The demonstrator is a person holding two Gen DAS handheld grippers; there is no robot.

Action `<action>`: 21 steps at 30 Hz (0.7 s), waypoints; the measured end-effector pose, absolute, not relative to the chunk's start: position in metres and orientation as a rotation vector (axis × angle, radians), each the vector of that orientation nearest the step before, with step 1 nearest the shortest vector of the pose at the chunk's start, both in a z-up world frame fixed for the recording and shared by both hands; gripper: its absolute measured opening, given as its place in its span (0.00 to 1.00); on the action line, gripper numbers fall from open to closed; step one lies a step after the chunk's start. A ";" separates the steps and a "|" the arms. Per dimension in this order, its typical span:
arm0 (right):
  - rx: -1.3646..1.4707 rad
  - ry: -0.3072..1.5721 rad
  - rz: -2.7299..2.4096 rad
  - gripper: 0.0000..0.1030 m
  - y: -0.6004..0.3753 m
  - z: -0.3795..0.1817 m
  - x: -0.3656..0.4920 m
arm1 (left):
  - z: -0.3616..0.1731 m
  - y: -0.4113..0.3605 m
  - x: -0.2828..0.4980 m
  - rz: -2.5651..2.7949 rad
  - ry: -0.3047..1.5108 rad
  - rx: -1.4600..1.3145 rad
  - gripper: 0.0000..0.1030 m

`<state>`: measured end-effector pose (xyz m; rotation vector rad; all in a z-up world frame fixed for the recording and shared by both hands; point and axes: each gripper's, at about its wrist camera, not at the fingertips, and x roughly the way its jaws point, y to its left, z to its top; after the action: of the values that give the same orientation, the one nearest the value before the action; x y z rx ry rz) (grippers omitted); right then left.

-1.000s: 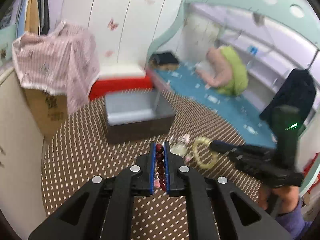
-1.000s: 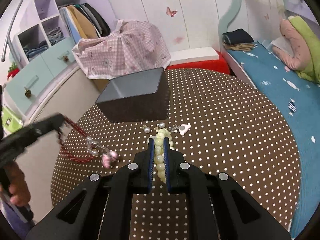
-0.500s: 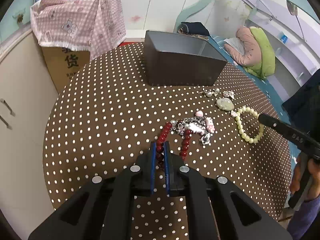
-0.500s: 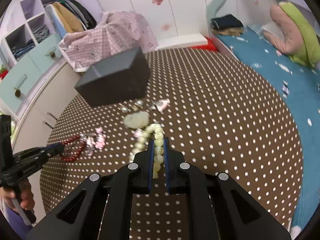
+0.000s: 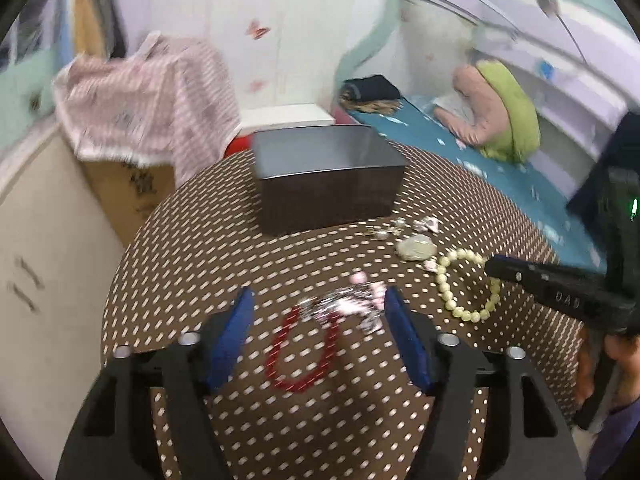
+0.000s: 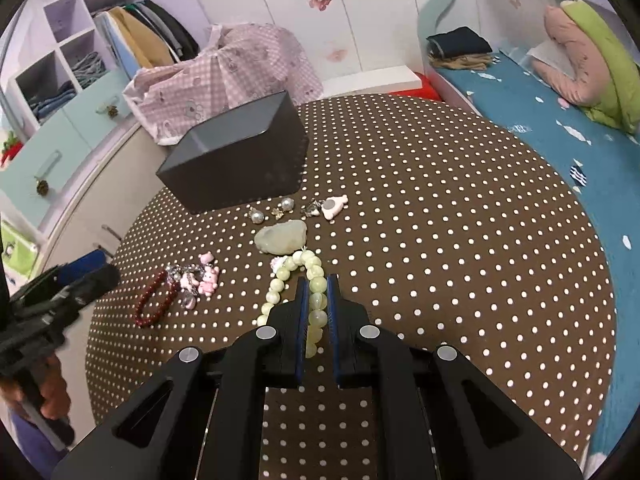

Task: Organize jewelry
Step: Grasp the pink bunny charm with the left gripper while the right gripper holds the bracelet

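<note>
I am holding my right gripper (image 6: 318, 314) low over the table, and its blue-padded jaws are pinching the near side of the pale green bead bracelet (image 6: 289, 280), with a few beads showing between the pads. The rest of that loop is lying on the brown polka-dot tablecloth (image 6: 440, 240), curling forward and to the left of the fingers. My left gripper (image 5: 318, 336) is sitting with its jaws spread wide and nothing between them; the red bead bracelet (image 5: 301, 354) is lying flat on the cloth just in front of the gap, framed by the two blue pads (image 5: 230, 338). That view is smeared with motion blur, so fine detail is hard to read.

Just beyond the red bracelet, touching its far end, a cluster of silver and pink charms (image 6: 198, 278) is lying in a small heap. Farther out, a pale jade-like stone (image 6: 281, 236) is resting right beside the top of the green bracelet. Past it, a short row of small pieces is sitting near the box: two pearl-like earrings (image 6: 271, 209), some tiny metal bits, and a white-and-pink charm (image 6: 334, 206).

Behind them, a dark grey open box (image 6: 236, 164) is standing on the far left part of the table; I cannot tell whether it is holding anything. Beyond the table edge, a pink checked cloth (image 6: 228, 68) is draped over a cardboard carton, and a teal bed (image 6: 540, 120) is running along the right.
</note>
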<state>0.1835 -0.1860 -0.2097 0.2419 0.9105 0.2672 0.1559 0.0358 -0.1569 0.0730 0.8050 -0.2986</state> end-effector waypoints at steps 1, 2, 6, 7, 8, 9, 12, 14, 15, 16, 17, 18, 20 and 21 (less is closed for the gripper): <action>0.245 0.910 0.269 0.10 -0.187 -0.210 0.184 | -0.159 0.026 0.157 -0.320 0.809 0.087 0.49; 0.246 0.911 0.269 0.10 -0.189 -0.210 0.184 | -0.162 0.017 0.159 -0.345 0.820 0.085 0.49; 0.257 0.915 0.272 0.10 -0.197 -0.212 0.185 | -0.173 -0.005 0.168 -0.370 0.844 0.115 0.37; 0.260 0.915 0.274 0.10 -0.199 -0.213 0.185 | -0.176 -0.009 0.170 -0.376 0.851 0.117 0.33; 0.262 0.914 0.275 0.10 -0.201 -0.213 0.185 | -0.178 -0.013 0.172 -0.388 0.859 0.116 0.29; 0.265 0.915 0.277 0.10 -0.202 -0.214 0.185 | -0.180 -0.016 0.174 -0.394 0.864 0.117 0.27; 0.277 0.912 0.283 0.10 -0.206 -0.215 0.186 | -0.187 -0.021 0.178 -0.399 0.880 0.118 0.19; 0.284 0.912 0.289 0.10 -0.207 -0.216 0.187 | -0.191 -0.024 0.181 -0.400 0.894 0.120 0.13; 0.288 0.911 0.291 0.10 -0.207 -0.217 0.188 | -0.192 -0.025 0.182 -0.409 0.901 0.119 0.11; 0.291 0.911 0.294 0.10 -0.211 -0.217 0.188 | -0.193 -0.025 0.183 -0.411 0.906 0.122 0.11; 0.294 0.911 0.297 0.10 -0.212 -0.218 0.188 | -0.194 -0.026 0.184 -0.406 0.911 0.128 0.11; 0.298 0.913 0.300 0.10 -0.213 -0.219 0.189 | -0.196 -0.027 0.186 -0.393 0.917 0.134 0.11; 0.303 0.913 0.307 0.10 -0.214 -0.219 0.190 | -0.199 -0.026 0.188 -0.369 0.928 0.128 0.11; 0.304 0.914 0.310 0.10 -0.214 -0.220 0.190 | -0.198 -0.025 0.188 -0.366 0.924 0.126 0.11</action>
<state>0.1898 -0.2143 -0.2198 0.3043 0.9136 0.3100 0.1876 -0.0246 -0.1976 0.1264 0.9239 -0.3660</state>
